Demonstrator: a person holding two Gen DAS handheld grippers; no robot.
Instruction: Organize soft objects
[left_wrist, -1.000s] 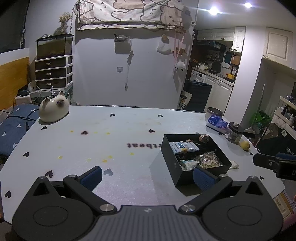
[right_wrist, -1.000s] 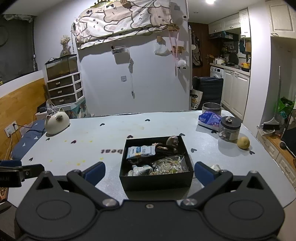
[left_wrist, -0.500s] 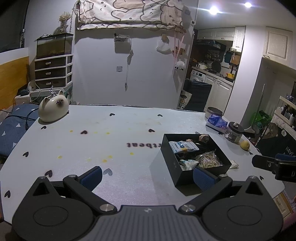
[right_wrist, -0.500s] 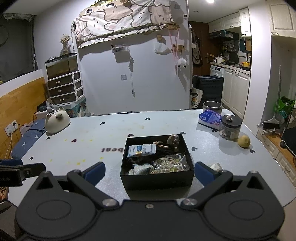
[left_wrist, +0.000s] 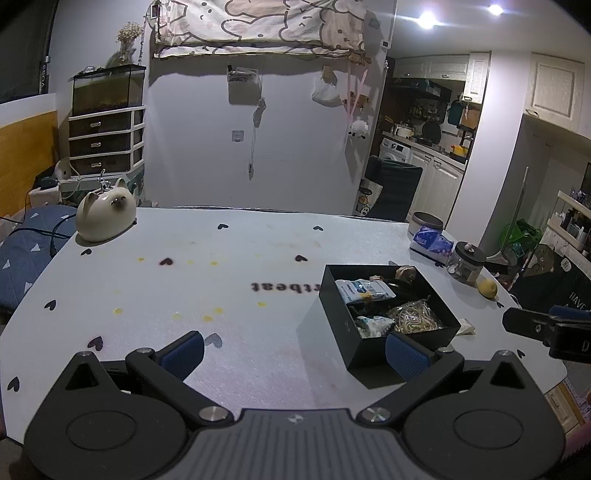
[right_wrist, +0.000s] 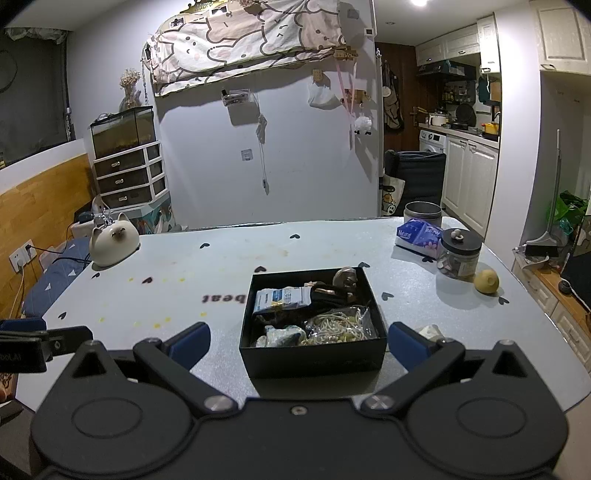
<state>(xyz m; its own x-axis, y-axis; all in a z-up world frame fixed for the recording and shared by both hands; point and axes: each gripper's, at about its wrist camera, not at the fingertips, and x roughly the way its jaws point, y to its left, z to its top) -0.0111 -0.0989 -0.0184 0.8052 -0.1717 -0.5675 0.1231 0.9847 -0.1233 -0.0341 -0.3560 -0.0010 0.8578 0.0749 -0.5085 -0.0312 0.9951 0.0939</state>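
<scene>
The tabletop (right_wrist: 229, 266), pale with printed hearts, fills a dim room. A black box (right_wrist: 312, 356) near its front edge holds the soft objects, seemingly gathered for sorting. The right gripper (right_wrist: 298, 341) is spread wide before the box, empty; the left gripper (left_wrist: 293, 352) likewise, beside it.

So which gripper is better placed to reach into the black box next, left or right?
Probably the right gripper: the black box sits centred between its open fingers. For the left gripper, the box lies off to its right side.
</scene>
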